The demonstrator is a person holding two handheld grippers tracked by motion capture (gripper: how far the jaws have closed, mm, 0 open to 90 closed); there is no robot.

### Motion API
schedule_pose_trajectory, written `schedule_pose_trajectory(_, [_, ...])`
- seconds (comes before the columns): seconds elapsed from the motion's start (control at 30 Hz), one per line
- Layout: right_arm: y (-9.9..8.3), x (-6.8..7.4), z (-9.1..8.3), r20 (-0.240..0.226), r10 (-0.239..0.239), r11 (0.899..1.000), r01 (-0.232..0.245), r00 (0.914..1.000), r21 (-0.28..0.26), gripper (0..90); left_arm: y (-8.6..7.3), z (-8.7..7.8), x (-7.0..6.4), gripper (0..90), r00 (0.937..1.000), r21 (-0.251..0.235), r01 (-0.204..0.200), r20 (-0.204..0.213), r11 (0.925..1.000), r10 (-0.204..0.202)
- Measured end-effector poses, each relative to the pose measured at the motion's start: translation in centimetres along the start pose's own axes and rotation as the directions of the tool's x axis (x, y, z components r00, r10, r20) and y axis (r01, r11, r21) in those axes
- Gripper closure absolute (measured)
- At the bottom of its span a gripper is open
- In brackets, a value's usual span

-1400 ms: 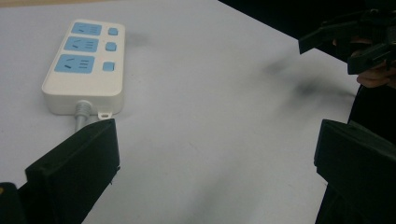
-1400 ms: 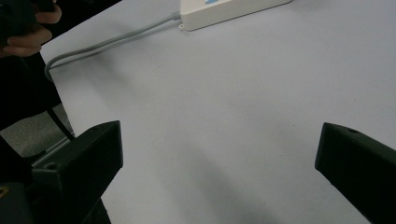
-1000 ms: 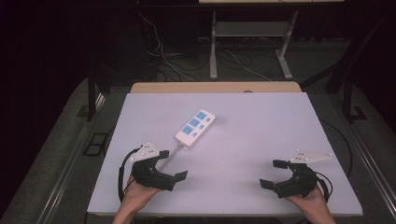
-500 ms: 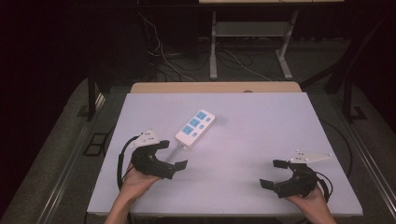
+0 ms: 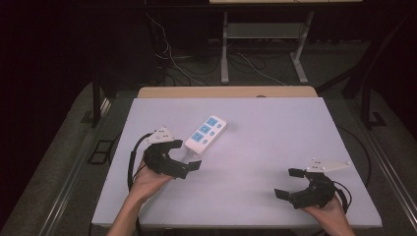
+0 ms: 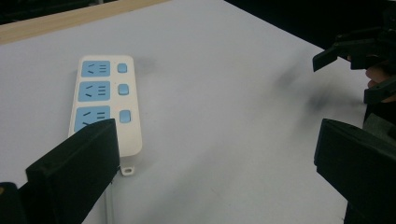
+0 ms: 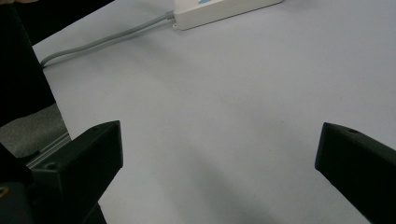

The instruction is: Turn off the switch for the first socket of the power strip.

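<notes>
A white power strip point(image 5: 205, 132) with three blue sockets and blue switches lies at an angle left of the table's middle. Its grey cable point(image 7: 107, 39) runs off its near end. My left gripper point(image 5: 183, 156) is open just short of that near end, and one jaw overlaps the strip's point(image 6: 105, 102) corner in the left gripper view. Nothing sits between the jaws of the left gripper point(image 6: 215, 172). My right gripper point(image 5: 289, 183) is open and empty near the front right of the table, far from the strip point(image 7: 224, 11).
The pale table top point(image 5: 275, 132) has a wooden strip point(image 5: 226, 92) along its far edge. Behind the table, cables and a metal stand point(image 5: 260, 49) are on the dark floor. The other gripper point(image 6: 359, 51) shows at the upper right of the left gripper view.
My left gripper has moved forward and a little right, up to the near end of the power strip. The right gripper has stayed where it was.
</notes>
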State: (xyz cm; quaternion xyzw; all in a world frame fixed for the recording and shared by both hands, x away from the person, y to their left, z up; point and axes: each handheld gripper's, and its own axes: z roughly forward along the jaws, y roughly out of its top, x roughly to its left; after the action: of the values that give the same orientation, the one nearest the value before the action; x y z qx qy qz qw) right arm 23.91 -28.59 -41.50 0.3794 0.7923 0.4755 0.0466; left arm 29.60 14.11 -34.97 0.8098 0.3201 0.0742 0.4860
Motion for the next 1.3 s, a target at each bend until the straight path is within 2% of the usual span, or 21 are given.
schedule_pose_trajectory(0.57, [-0.1,-0.1,-0.2,0.004,-0.001,1.000,0.001,1.0000,0.001,0.6,2.2,1.4,1.3,0.0,0.9996,0.056,-0.028,0.009,0.9981,0.028])
schedule_pose_trajectory(0.93, [-0.2,-0.1,-0.2,0.005,-0.003,1.000,0.003,1.0000,0.002,0.6,3.7,2.4,1.9,0.0,0.9983,0.113,-0.058,0.013,0.9919,0.057])
schedule_pose_trajectory(1.3, [-0.3,-0.1,-0.2,0.002,-0.004,1.000,0.004,1.0000,0.007,0.6,4.6,3.3,3.2,0.0,0.9989,0.153,-0.048,0.012,0.9870,0.046])
